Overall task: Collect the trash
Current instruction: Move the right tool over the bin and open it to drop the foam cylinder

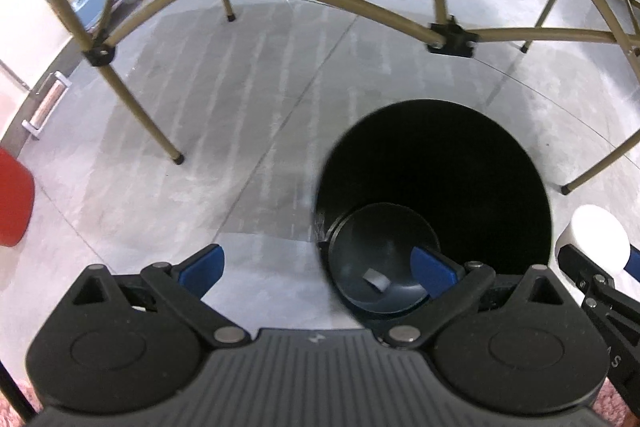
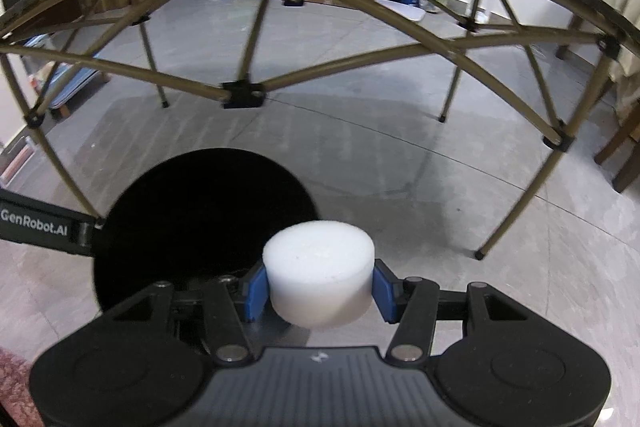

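Note:
A black round trash bin (image 1: 436,183) stands on the grey floor under a folding table; it also shows in the right wrist view (image 2: 204,219). A dark round lid-like disc (image 1: 380,259) lies inside its near edge with a small grey scrap on it. My left gripper (image 1: 318,269) is open and empty, its right finger over the bin's rim. My right gripper (image 2: 318,291) is shut on a white foam cylinder (image 2: 320,279), held just right of the bin's mouth. The cylinder also shows at the right edge of the left wrist view (image 1: 596,243).
Tan table legs and cross braces (image 1: 136,95) surround the bin, also in the right wrist view (image 2: 516,203). A red object (image 1: 14,199) sits at far left. A wooden chair leg (image 2: 624,163) stands at right. Boxes and clutter line the far wall.

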Action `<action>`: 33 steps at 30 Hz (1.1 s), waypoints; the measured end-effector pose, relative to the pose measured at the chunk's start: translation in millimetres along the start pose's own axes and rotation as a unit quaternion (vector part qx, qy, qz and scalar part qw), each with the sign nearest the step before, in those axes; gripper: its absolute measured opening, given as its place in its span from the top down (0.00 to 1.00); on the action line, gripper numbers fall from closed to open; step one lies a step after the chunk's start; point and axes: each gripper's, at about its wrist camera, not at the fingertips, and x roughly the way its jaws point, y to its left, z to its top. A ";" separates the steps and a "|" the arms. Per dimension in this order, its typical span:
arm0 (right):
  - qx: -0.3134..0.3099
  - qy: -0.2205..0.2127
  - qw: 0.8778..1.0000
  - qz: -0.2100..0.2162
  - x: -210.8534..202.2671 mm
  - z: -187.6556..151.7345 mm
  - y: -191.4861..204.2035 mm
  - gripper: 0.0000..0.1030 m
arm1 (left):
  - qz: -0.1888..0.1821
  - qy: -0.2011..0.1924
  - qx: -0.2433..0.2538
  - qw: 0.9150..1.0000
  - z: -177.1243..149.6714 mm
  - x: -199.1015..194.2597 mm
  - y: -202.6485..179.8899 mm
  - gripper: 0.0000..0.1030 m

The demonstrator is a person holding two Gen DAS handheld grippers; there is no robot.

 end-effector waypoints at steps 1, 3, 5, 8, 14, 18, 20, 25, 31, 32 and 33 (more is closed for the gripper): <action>-0.004 -0.001 1.000 0.002 -0.1 1.0 4.6 0.49 | 0.002 -0.001 -0.002 1.000 -0.3 -0.2 3.8 0.01; -0.012 -0.002 1.000 0.008 -0.1 3.6 14.5 0.49 | 0.006 0.001 -0.010 1.000 -1.4 0.4 15.0 0.01; -0.016 -0.003 1.000 0.012 0.2 6.8 23.6 0.49 | 0.010 0.004 -0.019 1.000 -2.4 1.7 25.3 0.01; -0.020 -0.005 1.000 0.018 1.4 12.6 35.5 0.49 | 0.017 0.004 -0.032 0.999 -4.3 2.1 41.7 0.01; -0.018 0.014 0.999 0.036 11.4 22.3 57.6 0.49 | 0.045 0.011 -0.062 0.997 -5.3 10.1 70.3 0.01; -0.018 0.036 0.998 0.044 22.7 26.0 70.1 0.49 | 0.061 0.014 -0.084 0.995 -2.2 13.7 85.4 0.01; -0.015 0.047 0.998 0.048 27.8 26.5 72.3 0.49 | 0.067 0.015 -0.085 0.994 -1.4 15.7 87.6 0.01; 0.004 0.081 0.995 0.054 46.0 28.8 73.8 0.49 | 0.077 0.016 -0.082 0.994 -2.1 17.2 85.4 0.01; 0.017 0.110 0.991 0.067 67.1 28.5 76.7 0.49 | 0.088 0.027 -0.088 0.992 -5.3 23.4 87.7 0.01; 0.018 0.114 0.991 0.065 70.3 28.2 77.5 0.49 | 0.089 0.029 -0.086 0.992 -5.8 24.6 86.6 0.01; 0.018 0.117 0.991 0.065 72.9 27.7 78.4 0.49 | 0.091 0.032 -0.084 0.992 -6.1 26.0 86.1 0.01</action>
